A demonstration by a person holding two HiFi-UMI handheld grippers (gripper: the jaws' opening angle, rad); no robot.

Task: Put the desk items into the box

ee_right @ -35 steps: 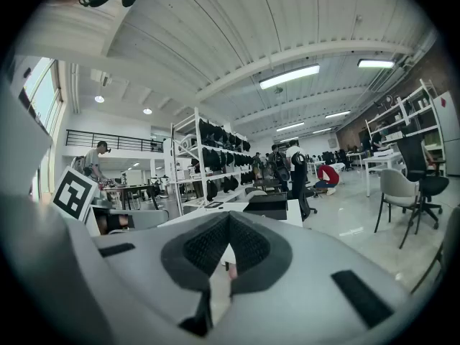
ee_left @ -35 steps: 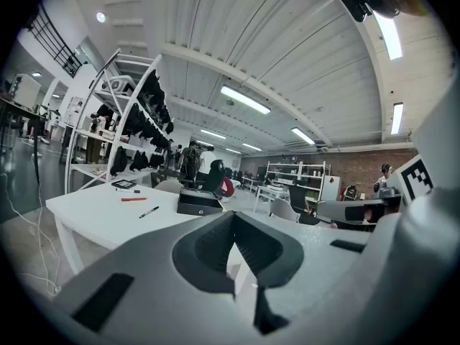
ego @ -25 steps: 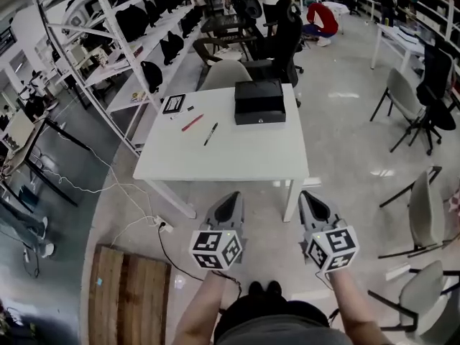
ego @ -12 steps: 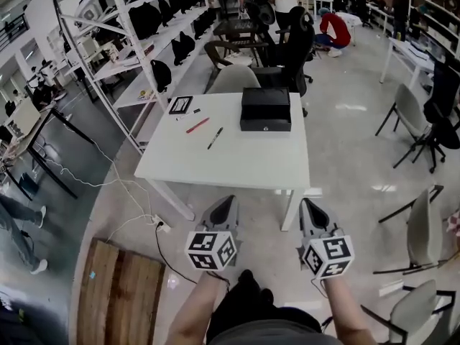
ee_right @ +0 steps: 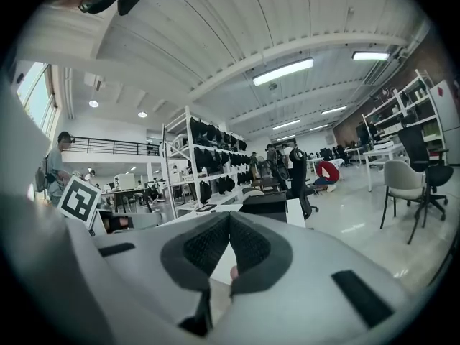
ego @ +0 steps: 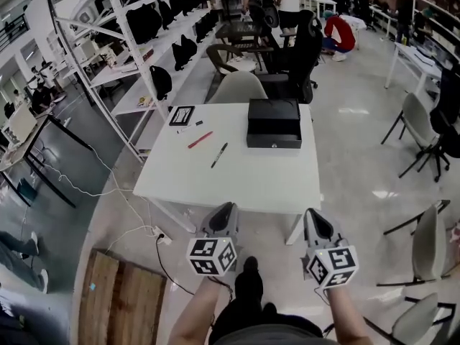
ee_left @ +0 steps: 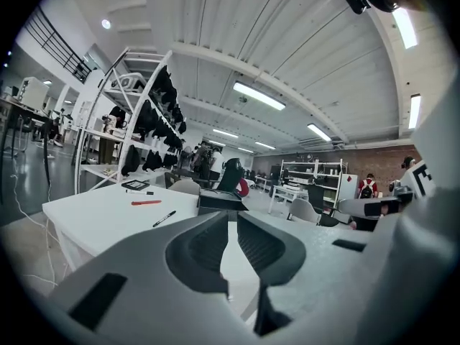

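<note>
A white table (ego: pixel 237 178) stands ahead of me. On it lie a closed black box (ego: pixel 274 123), a red pen (ego: pixel 200 140), a black marker (ego: pixel 219 154) and a flat black-framed item (ego: pixel 182 115). My left gripper (ego: pixel 226 208) and right gripper (ego: pixel 314 213) hang just short of the table's near edge, both empty. The left gripper (ee_left: pixel 231 215) has just been opening: a thin slit shows between its tips, nothing in it. Beyond it are the pen (ee_left: pixel 146 203), marker (ee_left: pixel 164 218) and box (ee_left: pixel 221 201). The right gripper (ee_right: pixel 229 215) is shut, facing the box (ee_right: pixel 264 205).
A white shelving rack (ego: pixel 136 42) runs along the left. A grey chair (ego: pixel 237 88) sits behind the table, and more chairs (ego: pixel 428 239) stand at the right. A wooden pallet (ego: pixel 122 297) and a floor cable (ego: pixel 136 228) lie at lower left. People are far back.
Both grippers have come closer to the table, which now lies nearer in the head view. My foot has stepped forward between the arms.
</note>
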